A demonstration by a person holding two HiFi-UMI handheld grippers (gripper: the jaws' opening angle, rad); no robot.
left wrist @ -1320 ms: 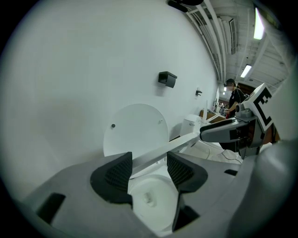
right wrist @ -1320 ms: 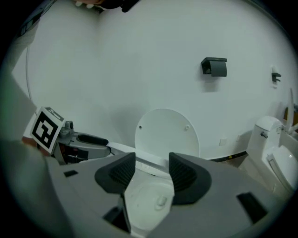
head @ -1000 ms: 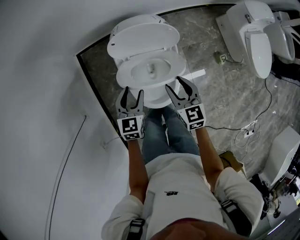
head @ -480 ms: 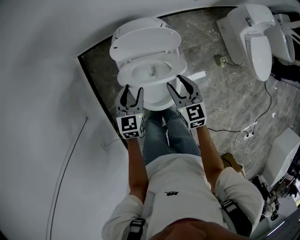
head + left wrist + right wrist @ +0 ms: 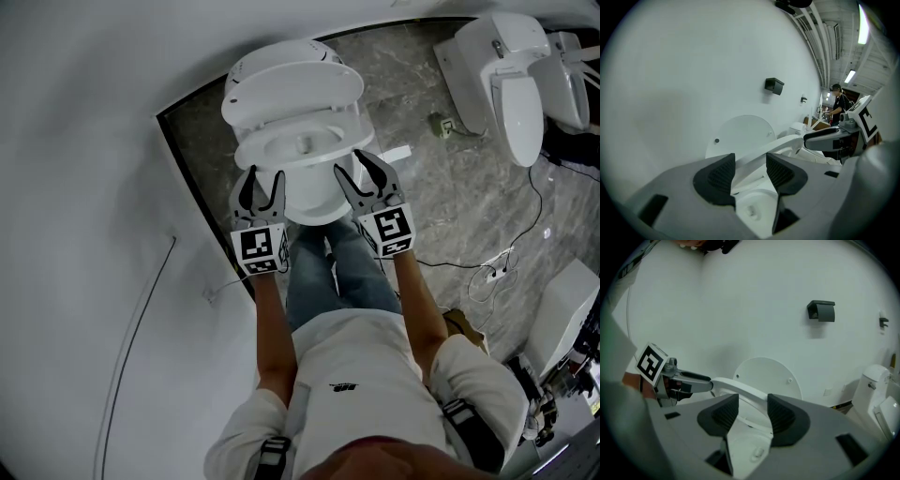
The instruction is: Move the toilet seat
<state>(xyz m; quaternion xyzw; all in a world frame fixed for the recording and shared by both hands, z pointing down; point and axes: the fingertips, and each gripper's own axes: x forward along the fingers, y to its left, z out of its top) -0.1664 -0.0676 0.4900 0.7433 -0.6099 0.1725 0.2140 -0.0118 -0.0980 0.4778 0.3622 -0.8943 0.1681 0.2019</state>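
- The wall (image 5: 84, 187) on the left is plain white, and a thin cable hangs down it.
- The left gripper (image 5: 262, 178) pinches the left side of the seat (image 5: 246, 155). Its own view shows the jaws (image 5: 750, 171) narrowed onto the white ring (image 5: 787, 143), which slants up and to the right between the pads.
- The seat is over the bowl (image 5: 305, 199), at the floor's far-left corner by the wall. Its long axis runs from the hinge at the wall towards the person. The front is tilted up off the bowl, and the lid (image 5: 292, 84) stands open behind it.
- The right gripper (image 5: 354, 167) clamps the seat's right side. In its view the ring (image 5: 740, 391) passes between the closed-in pads (image 5: 752, 411), in front of the round lid (image 5: 764, 373).
- A black box (image 5: 821, 310) is fixed high on the wall.
- The floor (image 5: 431, 187) is grey marbled tile with a dark left edge.
- A second toilet (image 5: 502, 66) stands at the far-right corner, and cables (image 5: 487, 267) lie near the right edge.
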